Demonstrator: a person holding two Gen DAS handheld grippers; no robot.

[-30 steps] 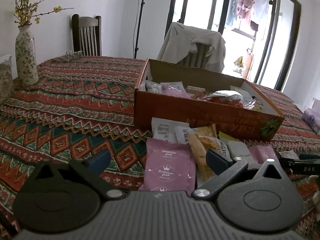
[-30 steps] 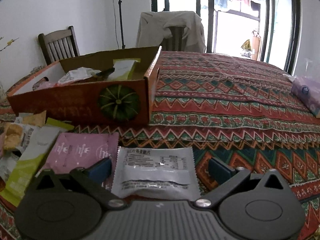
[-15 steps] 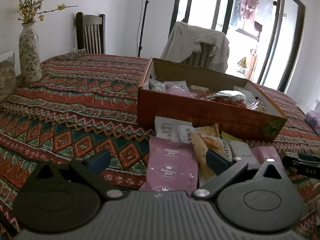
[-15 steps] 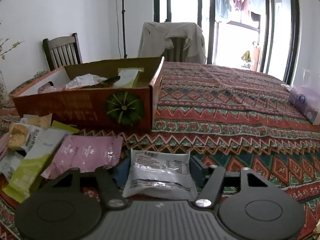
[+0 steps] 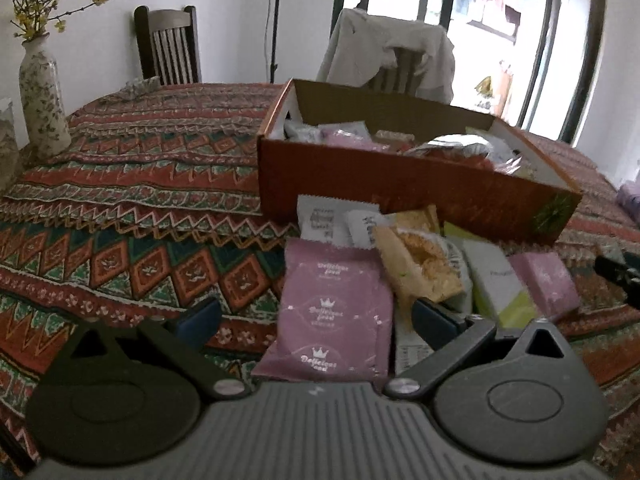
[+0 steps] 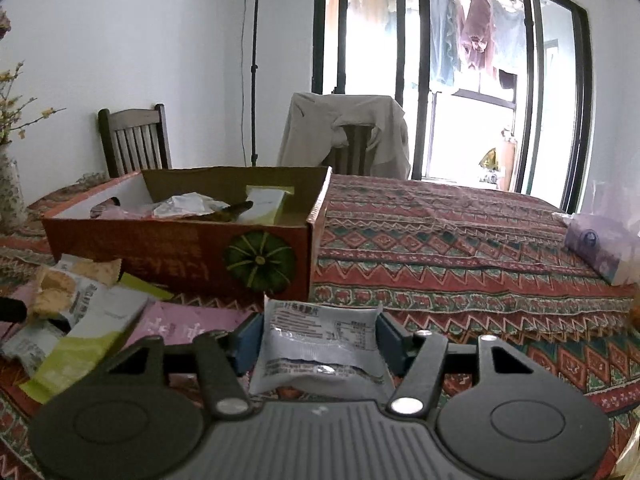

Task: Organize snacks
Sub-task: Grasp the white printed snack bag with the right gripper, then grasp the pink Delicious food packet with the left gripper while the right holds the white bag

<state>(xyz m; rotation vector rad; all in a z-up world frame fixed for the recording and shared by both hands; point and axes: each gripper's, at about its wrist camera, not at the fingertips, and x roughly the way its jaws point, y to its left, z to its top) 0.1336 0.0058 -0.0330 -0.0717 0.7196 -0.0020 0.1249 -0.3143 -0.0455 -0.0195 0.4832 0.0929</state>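
My right gripper point(image 6: 318, 340) is shut on a silver-white snack packet point(image 6: 320, 344) and holds it lifted above the table, in front of the orange cardboard box point(image 6: 180, 252). The box holds several snack packets. My left gripper point(image 5: 316, 316) is open over a pink snack packet point(image 5: 332, 320) that lies on the patterned tablecloth. Behind it lies a pile of loose snacks point(image 5: 420, 260) against the box's front wall point(image 5: 400, 196). The same pile shows in the right wrist view point(image 6: 80, 312).
A flowered vase point(image 5: 40, 96) stands at the table's far left. A purple tissue pack point(image 6: 600, 244) lies at the far right. Two chairs point(image 6: 132, 136) stand behind the table, one draped with a jacket point(image 6: 344, 132). The other gripper's tip point(image 5: 620, 276) shows at the right edge.
My right gripper has closed on the silver-white packet and lifted it off the cloth. My left gripper has stayed open over the pink packet, shifting only slightly.
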